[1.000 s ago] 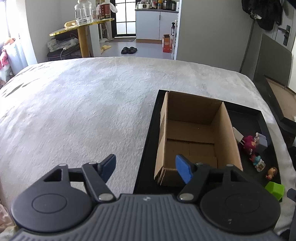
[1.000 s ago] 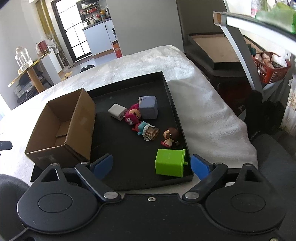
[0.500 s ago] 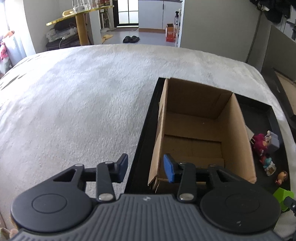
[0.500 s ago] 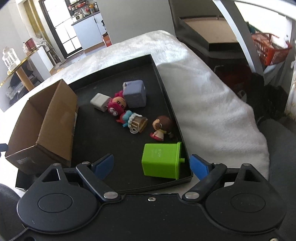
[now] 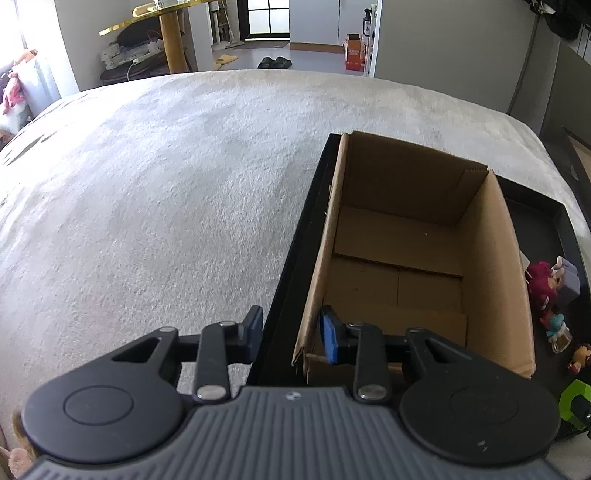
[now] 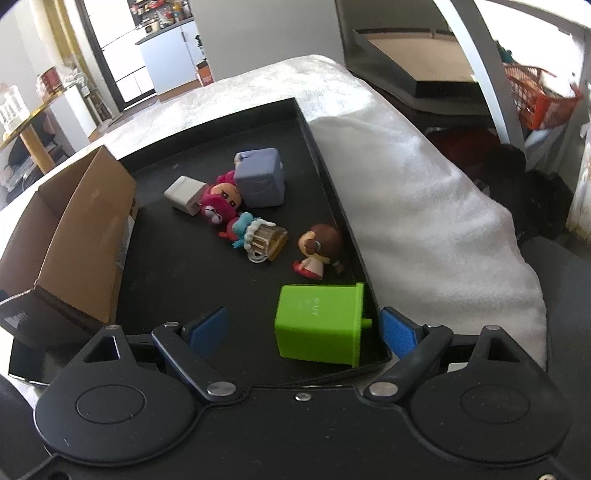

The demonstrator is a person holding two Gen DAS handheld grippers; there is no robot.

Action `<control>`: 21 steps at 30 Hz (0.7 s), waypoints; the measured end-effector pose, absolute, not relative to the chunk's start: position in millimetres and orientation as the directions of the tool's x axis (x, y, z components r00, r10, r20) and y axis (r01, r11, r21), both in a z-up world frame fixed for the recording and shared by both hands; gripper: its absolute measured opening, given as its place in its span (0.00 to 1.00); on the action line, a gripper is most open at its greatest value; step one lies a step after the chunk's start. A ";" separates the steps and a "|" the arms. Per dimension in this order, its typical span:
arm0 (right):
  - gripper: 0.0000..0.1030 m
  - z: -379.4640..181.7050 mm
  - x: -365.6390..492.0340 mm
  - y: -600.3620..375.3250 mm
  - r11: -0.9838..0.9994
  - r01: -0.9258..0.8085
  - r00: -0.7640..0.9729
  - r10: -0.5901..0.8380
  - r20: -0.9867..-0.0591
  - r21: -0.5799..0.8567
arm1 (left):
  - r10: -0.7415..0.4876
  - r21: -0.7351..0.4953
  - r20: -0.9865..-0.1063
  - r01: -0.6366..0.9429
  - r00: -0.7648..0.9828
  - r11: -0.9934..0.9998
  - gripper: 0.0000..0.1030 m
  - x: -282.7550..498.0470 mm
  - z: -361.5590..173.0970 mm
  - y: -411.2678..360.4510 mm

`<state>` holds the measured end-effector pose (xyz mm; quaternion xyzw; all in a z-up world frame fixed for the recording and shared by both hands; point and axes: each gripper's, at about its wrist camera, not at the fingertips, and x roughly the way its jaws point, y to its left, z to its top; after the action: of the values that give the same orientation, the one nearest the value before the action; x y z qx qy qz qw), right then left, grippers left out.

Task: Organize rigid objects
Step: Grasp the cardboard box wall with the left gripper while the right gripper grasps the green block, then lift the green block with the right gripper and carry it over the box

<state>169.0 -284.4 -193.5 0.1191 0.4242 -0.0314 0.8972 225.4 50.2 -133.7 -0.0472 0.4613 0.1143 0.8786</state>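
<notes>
An open, empty cardboard box (image 5: pixel 484 280) stands at the left end of a black tray (image 5: pixel 291 258) on a white blanket. My left gripper (image 5: pixel 291 336) straddles the tray's left rim and the box's near left wall. Its jaws are closing on them, one pad outside the tray and one inside the box, with a sliver of gap still showing. In the right wrist view a green toy bin (image 6: pixel 317 321) lies on its side between the wide-open fingers of my right gripper (image 6: pixel 302 330), untouched. Beyond it lie a brown-haired figurine (image 6: pixel 317 247), a beer-mug figure (image 6: pixel 258 236), a pink figure (image 6: pixel 219 203), a white charger (image 6: pixel 184 194) and a lilac cube (image 6: pixel 260 177).
The white blanket (image 5: pixel 166 184) spreads wide to the left of the tray. To the right the blanket (image 6: pixel 424 206) falls away toward a dark cabinet and an orange basket (image 6: pixel 535 99). A yellow table (image 5: pixel 170 22) and floor lie beyond the far edge.
Both grippers have sunk toward the tray. The left jaws narrowed from wide open and now straddle the tray rim and box wall. The green bin now sits between the right fingers.
</notes>
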 end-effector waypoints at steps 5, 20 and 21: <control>0.77 -198.3 170.4 -277.3 0.979 0.132 0.625 0.041 -0.780 0.157 | 0.134 0.020 -0.833 -0.213 0.536 0.977 0.18 229.1 -138.9 47.6; 0.47 -185.3 159.1 -266.8 0.993 0.091 0.648 0.002 -0.761 0.080 | 0.148 0.022 -0.809 -0.223 0.570 0.975 0.09 216.4 -131.2 48.3; 0.47 -182.6 158.2 -265.4 0.993 0.088 0.653 -0.001 -0.758 0.075 | 0.145 0.016 -0.809 -0.226 0.570 0.974 0.09 216.5 -131.1 48.8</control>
<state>158.2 -265.4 -182.6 0.0528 0.4160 -0.0245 0.9075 216.5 48.8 -131.1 -0.0447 0.4516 0.1047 0.8849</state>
